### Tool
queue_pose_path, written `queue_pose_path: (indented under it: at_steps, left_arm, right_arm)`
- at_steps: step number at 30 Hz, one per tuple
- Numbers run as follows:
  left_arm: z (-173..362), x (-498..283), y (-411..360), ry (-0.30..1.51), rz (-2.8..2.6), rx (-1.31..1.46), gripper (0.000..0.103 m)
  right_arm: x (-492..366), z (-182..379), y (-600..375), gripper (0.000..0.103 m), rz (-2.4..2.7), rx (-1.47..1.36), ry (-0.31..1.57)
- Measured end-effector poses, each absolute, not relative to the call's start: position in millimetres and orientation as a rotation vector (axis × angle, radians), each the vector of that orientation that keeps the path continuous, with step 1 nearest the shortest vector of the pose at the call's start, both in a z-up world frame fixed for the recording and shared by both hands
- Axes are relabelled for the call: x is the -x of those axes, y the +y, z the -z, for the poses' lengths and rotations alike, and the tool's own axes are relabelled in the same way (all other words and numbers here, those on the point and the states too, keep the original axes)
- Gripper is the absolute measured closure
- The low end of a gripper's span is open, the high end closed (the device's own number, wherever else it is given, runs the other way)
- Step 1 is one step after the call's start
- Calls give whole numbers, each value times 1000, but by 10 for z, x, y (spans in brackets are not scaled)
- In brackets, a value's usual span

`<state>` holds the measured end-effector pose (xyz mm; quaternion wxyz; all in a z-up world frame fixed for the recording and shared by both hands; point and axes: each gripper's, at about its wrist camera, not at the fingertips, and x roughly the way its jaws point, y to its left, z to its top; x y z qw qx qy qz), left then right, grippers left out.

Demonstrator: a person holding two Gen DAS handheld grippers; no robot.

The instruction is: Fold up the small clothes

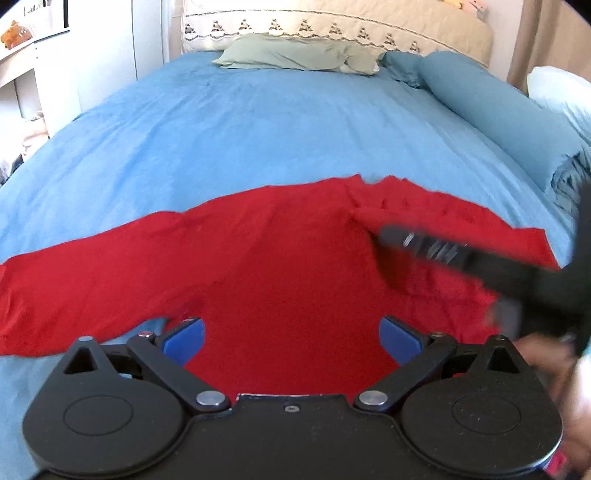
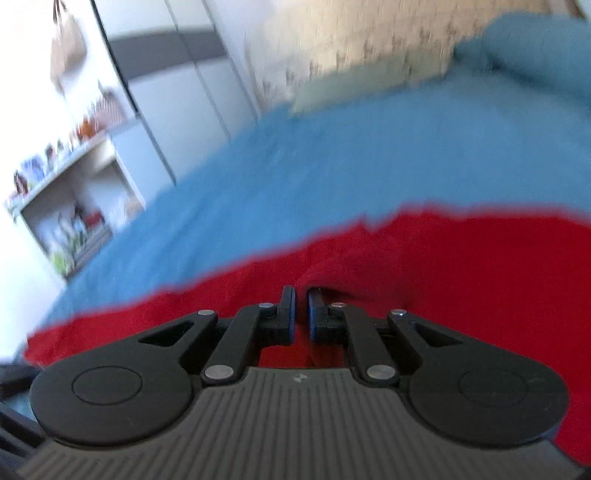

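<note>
red long-sleeved cotton garment (image 1: pixel 280 258) lies spread on the blue bedsheet (image 1: pixel 258 129), its long axis running from nine to three o'clock in my left view, one sleeve stretched flat toward nine and the neck edge pointing to twelve. the sleeve side at three looks bunched and partly lifted.

my left gripper (image 1: pixel 291 338) hovers over the lower body of the garment with its blue-padded fingers (image 1: pixel 184 338) spread wide and nothing between them. my right gripper (image 2: pixel 300 314) has its fingers drawn almost together with red cloth in the narrow gap; the view is blurred, so i read it as pinching the fabric. in the left view it reaches in from three o'clock as a dark blurred bar across the garment.

at twelve o'clock a pale green pillow (image 1: pixel 295 51) rests against the cream quilted headboard (image 1: pixel 369 26). a rolled blue duvet (image 1: pixel 498 110) lies at two o'clock. white shelves (image 2: pixel 74 206) stand at nine in the right view.
</note>
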<state>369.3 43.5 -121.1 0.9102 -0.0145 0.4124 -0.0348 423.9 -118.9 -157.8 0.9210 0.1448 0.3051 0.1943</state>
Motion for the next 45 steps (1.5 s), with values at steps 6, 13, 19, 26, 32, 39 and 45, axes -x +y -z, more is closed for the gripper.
queue_pose_path:
  at_steps: [6,13,19,26,32,39,45]
  left_arm:
    - [1273,-3603,504,849,83,36,1]
    - [977,-3638,471,786,117,9,1]
    - [758,-3846,131,703,225,-79,0]
    - [1366,-4458,-199,824,270,-30,13]
    - [1647,-4597,-163,825,208,-9,42]
    - [1692,-4593,113,769,147,152,50]
    - [1758,-4573,271,745,172,259,53]
  right_arm:
    - [-4107,1816,-1050,77,-440,-225,625]
    - [-3899,1512,-1448,13,-472,-177,577]
    - [-3540,1194,-2142,2,-438,-57,536]
    - [-3245,1326,-2509,2,-369,-98,577]
    - [-3218,1444,-2564,2,-381,-128,601]
    - [-3243,1591,-2513,2,-386,-167,620]
    - [-3233,1659,-2492,2,-393,-191,634]
